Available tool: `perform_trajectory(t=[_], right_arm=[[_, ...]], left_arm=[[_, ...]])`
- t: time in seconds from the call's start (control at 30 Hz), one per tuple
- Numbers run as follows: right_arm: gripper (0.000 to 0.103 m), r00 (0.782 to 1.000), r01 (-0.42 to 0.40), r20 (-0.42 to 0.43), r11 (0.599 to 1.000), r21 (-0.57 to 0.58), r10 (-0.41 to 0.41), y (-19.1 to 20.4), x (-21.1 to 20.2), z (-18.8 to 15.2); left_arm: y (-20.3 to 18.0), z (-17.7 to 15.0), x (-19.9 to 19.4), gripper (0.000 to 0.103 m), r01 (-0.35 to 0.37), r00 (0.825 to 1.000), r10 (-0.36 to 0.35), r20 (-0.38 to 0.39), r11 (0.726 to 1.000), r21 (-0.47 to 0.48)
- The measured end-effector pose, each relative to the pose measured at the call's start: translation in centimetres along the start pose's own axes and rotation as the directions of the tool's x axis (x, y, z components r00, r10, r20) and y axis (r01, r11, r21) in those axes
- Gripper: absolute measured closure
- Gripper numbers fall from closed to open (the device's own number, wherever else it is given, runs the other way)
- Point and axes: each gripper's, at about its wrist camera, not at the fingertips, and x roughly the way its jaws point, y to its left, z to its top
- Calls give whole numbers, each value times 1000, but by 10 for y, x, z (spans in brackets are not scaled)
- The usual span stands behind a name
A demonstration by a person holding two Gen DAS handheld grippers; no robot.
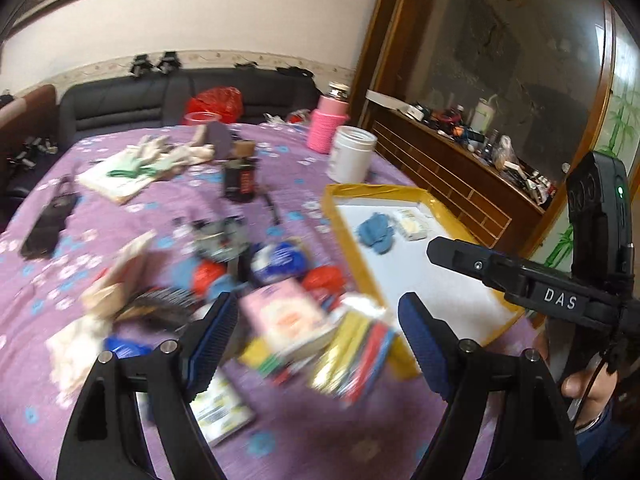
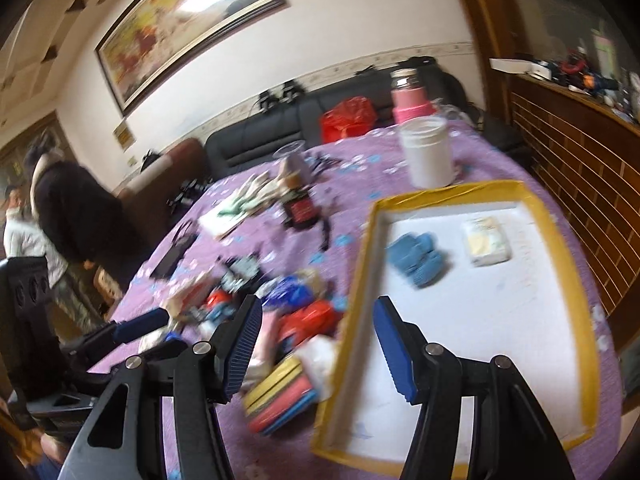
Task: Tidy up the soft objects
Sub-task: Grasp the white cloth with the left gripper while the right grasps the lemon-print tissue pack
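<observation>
The yellow-rimmed tray (image 2: 366, 256) already holds a blue knitted piece (image 2: 416, 258) and a pale soft packet (image 2: 486, 240); the cluttered pile (image 1: 280, 280) beside it remains unsorted; left gripper (image 1: 316, 332) and right gripper (image 2: 318, 340) both gape wide, holding nothing.

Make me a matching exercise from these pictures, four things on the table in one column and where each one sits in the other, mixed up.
Things:
1. blue cloth
2. white jar
3. pink bottle
4. colourful packets

Places:
A. on the purple cloth just outside the tray's left rim
B. inside the yellow-rimmed tray, beside the small white pack
C. standing just beyond the tray's far rim
D. upright behind the white jar, near the sofa

Pairs: 1-B, 2-C, 3-D, 4-A
</observation>
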Motion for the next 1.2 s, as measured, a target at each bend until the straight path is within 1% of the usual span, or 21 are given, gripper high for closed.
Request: perform_trajectory(t=[0.1,0.2,0.3,0.37,0.4,0.47,0.6,0.67,0.7,0.77,0.8,0.83,0.9,0.93,0.97,1.03,1.07,1.1,1.13,1.17,1.2], right_arm=[[41,1000,-22,-7,998,-59,22,25,6,-18],[41,999,-50,-12,991,-128,49,53,12,-38],[41,994,-101,-57,972,-211,91,84,27,-62],[41,989,-136,-96,956,-260,115,103,41,-76],[41,987,-143,-113,952,-270,116,109,47,-81],[41,979,-178,-148,942,-283,140,121,60,-89],[41,976,-178,-172,939,-296,131,127,76,-100],[41,971,-181,-202,942,-283,126,123,87,-108],[41,966,-189,-222,945,-267,131,120,90,-107],[41,968,-214,-183,945,-248,171,115,84,-105],[40,968,-222,-175,944,-245,182,114,82,-103],[40,967,-223,-174,945,-239,184,113,82,-103],[40,968,-221,-173,945,-239,182,114,82,-104],[40,967,-225,-172,943,-243,187,115,82,-104],[40,968,-227,-168,942,-247,189,116,81,-104],[40,969,-226,-157,942,-247,191,116,77,-105],[40,968,-230,-157,942,-245,196,115,77,-104],[40,967,-234,-157,942,-242,200,115,77,-104],[40,967,-234,-157,943,-238,200,114,76,-104],[40,967,-235,-157,943,-235,202,114,77,-104],[40,966,-239,-158,943,-233,206,113,75,-104]], left_arm=[[25,-29,-22,21,-37,999,38,21,999,-10],[60,-59,-41,21,-64,997,67,30,995,-82],[95,-80,-54,21,-81,996,87,28,983,-167],[115,-90,-56,21,-108,993,114,12,971,-215],[123,-93,-56,21,-115,993,119,1,964,-241],[134,-98,-57,21,-106,994,110,-2,955,-278],[140,-98,-52,21,-145,989,143,-27,950,-275],[145,-91,-46,21,-183,983,173,-58,947,-263],[149,-87,-44,21,-183,983,172,-66,949,-256],[158,-75,-39,21,-189,982,176,-71,951,-246],[165,-68,-34,17,-199,979,183,-85,949,-246],[176,-62,-27,17,-206,977,185,-103,943,-260],[196,-54,-17,17,-209,977,178,-119,919,-335],[204,-50,-10,17,-187,980,149,-128,910,-370],[208,-47,-4,17,-179,980,133,-144,908,-380],[213,-44,11,18,-213,971,151,-184,895,-391],[213,-44,16,26,-216,970,151,-190,896,-388],[213,-44,21,42,-219,968,150,-201,897,-384],[213,-45,23,46,-238,964,168,-207,893,-382],[212,-45,21,62,-247,963,184,-198,895,-372],[212,-46,19,87,-240,965,178,-193,897,-372]])
